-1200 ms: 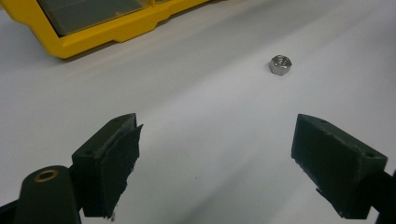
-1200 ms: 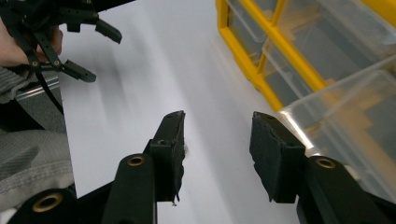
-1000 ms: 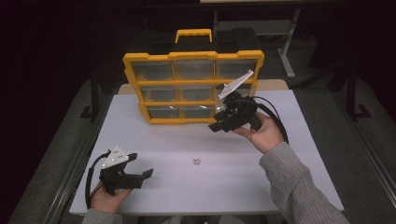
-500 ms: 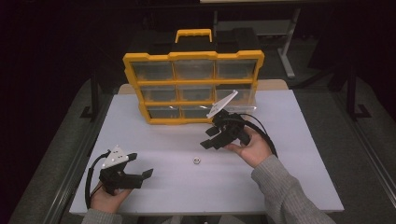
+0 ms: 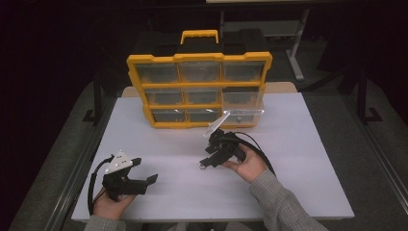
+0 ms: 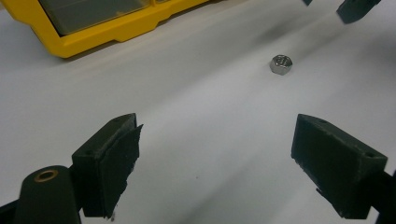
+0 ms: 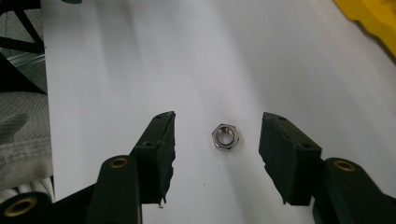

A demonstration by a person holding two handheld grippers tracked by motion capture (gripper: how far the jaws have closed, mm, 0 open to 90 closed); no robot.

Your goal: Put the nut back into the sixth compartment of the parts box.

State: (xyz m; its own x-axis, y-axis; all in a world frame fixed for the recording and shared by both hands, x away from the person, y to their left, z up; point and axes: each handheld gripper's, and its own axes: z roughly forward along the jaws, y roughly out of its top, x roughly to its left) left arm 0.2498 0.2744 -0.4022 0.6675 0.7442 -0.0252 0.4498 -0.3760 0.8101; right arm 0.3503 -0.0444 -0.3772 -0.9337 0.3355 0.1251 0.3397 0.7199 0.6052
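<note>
Nut (image 7: pixel 226 136) placement first: the small steel hex nut lies flat on the white tabletop (image 5: pixel 308 159), midway between my right gripper (image 7: pixel 216 140) and its two parted pads, touching neither (the jaws have just been opening). My left gripper (image 6: pixel 215 154) rests near the tabletop's front edge, jaws wide and empty. I see the yellow drawer organiser (image 5: pixel 198 91) standing behind

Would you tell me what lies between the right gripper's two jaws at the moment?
In the right gripper view, a small hex nut lies flat on the white table between the right gripper jaws, touching neither.
</note>
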